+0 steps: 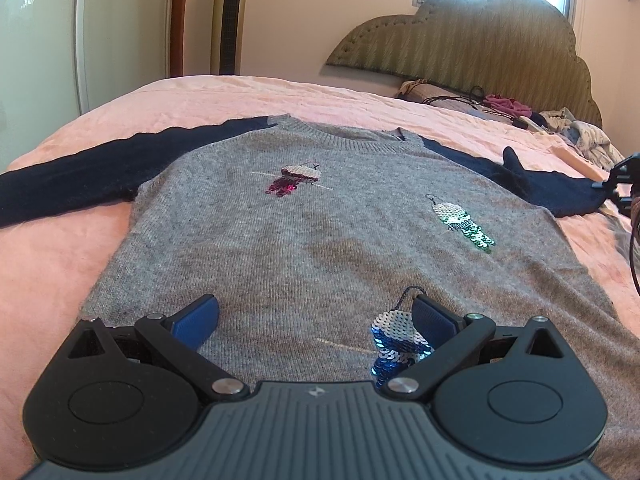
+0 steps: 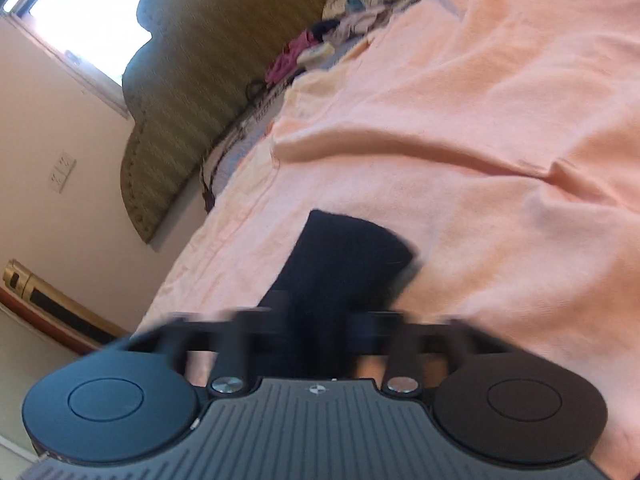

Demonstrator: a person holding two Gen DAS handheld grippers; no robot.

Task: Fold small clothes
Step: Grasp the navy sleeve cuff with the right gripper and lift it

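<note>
A grey knitted sweater with navy sleeves [image 1: 320, 216] lies flat, front up, across a pink terry bedspread [image 1: 100, 256], both sleeves stretched sideways and three sequin figures on its chest. Behind it stand a scalloped olive upholstered headboard [image 1: 480, 40], a gold tower fan [image 1: 232, 16] and a heap of loose clothes [image 1: 576, 128]; bare bedspread surrounds the sweater. The left gripper [image 1: 316, 316] hovers wide open above the hem. The right gripper [image 2: 316, 312], blurred, is clamped on the navy sleeve cuff [image 2: 352, 248].
</note>
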